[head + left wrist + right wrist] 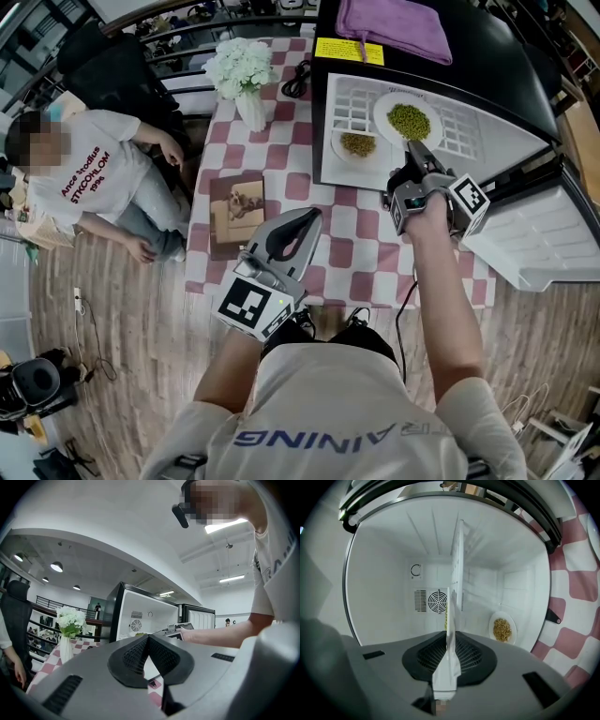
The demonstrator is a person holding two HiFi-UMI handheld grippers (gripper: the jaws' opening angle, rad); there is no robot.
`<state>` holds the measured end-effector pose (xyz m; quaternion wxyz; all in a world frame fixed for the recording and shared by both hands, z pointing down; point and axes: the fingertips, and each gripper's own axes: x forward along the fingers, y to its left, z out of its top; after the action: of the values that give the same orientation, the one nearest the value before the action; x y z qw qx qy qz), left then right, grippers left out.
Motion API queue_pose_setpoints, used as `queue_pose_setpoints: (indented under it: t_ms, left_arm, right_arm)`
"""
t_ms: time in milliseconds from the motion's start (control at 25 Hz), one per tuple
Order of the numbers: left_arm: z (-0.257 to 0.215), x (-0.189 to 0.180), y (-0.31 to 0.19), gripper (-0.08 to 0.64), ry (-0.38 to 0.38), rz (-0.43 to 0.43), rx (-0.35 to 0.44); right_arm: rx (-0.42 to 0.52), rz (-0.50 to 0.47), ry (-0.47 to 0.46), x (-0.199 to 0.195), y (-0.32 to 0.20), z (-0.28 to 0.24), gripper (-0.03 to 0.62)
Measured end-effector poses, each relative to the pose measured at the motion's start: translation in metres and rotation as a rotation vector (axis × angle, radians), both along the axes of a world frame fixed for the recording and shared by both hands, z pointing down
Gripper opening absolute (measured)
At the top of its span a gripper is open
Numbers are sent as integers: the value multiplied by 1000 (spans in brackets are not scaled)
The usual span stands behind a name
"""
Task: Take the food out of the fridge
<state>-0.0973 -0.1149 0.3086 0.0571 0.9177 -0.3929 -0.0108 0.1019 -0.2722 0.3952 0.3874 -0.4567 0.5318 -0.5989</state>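
The fridge point(487, 80) lies open on the checked table, with two plates on its white wire shelf. The bigger plate of green food point(408, 120) is the farther one, and my right gripper point(413, 150) is shut on its near rim. In the right gripper view that plate point(457, 564) runs edge-on between the pads of the right gripper point(451, 639). The small plate of yellow-brown food point(357, 143) point(502, 628) sits beside it, untouched. My left gripper point(306, 221) hangs shut and empty over the table's near edge, pointing at the fridge point(140, 616).
The fridge door point(534, 244) hangs open on the right. A purple cloth point(394, 26) lies on top of the fridge. A vase of white flowers point(242, 70), a black cable point(298, 80) and a framed picture point(236, 208) share the table. A person point(94, 178) sits to the left.
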Motion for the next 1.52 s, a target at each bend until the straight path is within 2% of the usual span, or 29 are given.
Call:
queue_pose_setpoints:
  t_ms: [480,960,1240,1520]
  left_arm:
    - [0,1,1,5,-10,-13,0]
    - [-3,21,11,5,-20,25,5]
    - [-5,43,24,5,-20,46,13]
    - [3,64,41,5,-37,30,-1]
  right_arm:
    - [-6,-5,-25,0,5,3,34]
    - [44,-57,-32,10,62,-18,35]
    - [45,-163,-5,14,120,-17,35]
    - [-18,-283,8,25,165,30,35]
